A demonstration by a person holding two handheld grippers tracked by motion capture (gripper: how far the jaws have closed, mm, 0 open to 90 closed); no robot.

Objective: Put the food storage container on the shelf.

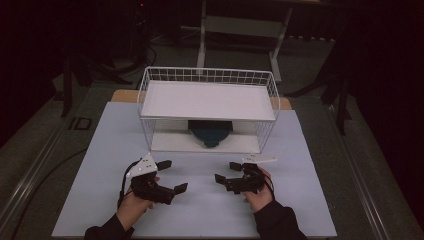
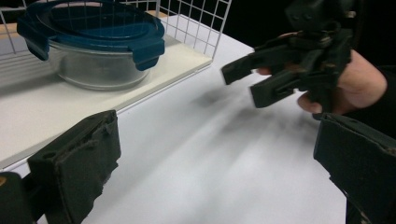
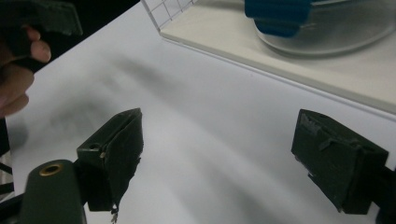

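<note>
My left gripper (image 1: 171, 176) released, my right gripper (image 1: 227, 171) released, both near me, empty, container (image 1: 210, 132) far inside rack (image 1: 145, 95)

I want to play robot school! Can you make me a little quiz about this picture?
1. True or false: the glass container sits on the wire rack's top shelf.
2. What colour is its lid?
3. The left gripper and right gripper are: A) both open, B) both shut, C) holding the container.

Key: 1 false, it sits on the bottom shelf; 2 blue; 3 A.
</note>
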